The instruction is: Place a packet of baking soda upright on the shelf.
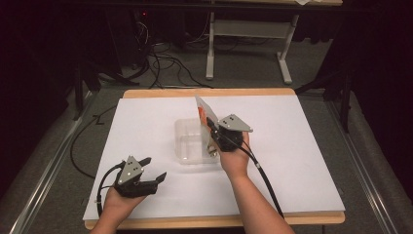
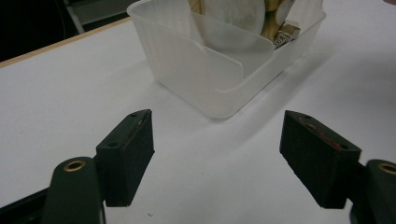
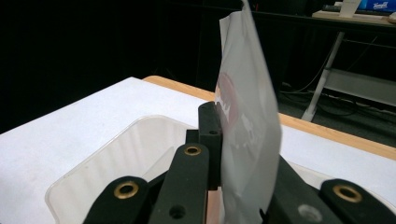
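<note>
Over the tub (image 1: pixel 195 141): right gripper (image 1: pixel 213 127) fingers pinching upright packet (image 1: pixel 203 111) | left gripper (image 2: pixel 217 158) fingers spread, tub's contents visible from its view

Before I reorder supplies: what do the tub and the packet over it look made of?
The tub looks like frosted, translucent plastic: its contents show through the matt walls. The packet, pinched in the right gripper, looks like thin glossy film, silvery with a red print; foil or plastic, I cannot tell.

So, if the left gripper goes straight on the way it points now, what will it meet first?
Probably the near corner of the translucent plastic container. The left gripper has open jaws, with bare white table sheet between it and that container, though depth is unclear.
</note>
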`<state>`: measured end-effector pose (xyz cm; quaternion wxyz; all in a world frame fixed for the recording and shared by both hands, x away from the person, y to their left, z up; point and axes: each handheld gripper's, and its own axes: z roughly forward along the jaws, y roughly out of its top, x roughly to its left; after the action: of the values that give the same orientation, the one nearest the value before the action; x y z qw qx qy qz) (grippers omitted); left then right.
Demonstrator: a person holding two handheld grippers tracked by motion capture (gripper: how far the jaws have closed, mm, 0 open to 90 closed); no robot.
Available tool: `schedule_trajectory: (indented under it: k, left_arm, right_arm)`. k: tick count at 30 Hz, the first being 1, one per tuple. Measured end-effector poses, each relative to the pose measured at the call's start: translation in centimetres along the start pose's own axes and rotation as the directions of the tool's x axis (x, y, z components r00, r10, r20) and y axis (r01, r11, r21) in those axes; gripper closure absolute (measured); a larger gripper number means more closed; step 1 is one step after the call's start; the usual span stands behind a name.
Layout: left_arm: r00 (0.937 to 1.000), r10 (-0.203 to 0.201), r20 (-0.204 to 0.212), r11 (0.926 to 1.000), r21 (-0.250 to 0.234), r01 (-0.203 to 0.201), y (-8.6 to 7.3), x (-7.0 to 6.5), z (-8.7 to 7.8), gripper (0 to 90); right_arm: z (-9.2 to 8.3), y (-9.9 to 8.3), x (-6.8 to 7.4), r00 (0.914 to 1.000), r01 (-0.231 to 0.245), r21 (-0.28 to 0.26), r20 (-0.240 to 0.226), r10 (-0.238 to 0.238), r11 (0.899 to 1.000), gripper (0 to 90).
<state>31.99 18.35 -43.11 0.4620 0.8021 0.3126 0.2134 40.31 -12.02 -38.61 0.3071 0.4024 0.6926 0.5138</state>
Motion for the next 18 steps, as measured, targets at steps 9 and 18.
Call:
schedule_trajectory:
  k: [9,18]
  left_arm:
    - [1.0,0.0,0.002,1.0,0.001,0.0,0.0,-0.06,0.01,26.5]
    - [1.0,0.001,0.001,1.0,0.002,-0.001,0.0,-0.01,0.02,26.5]
  right_arm:
    - [-0.09,-0.24,-0.2,0.9999,-0.012,0.0,-0.004,0.012,1.0,90.0]
    - [-0.14,-0.42,-0.04,0.9999,-0.006,-0.001,-0.013,0.005,1.0,90.0]
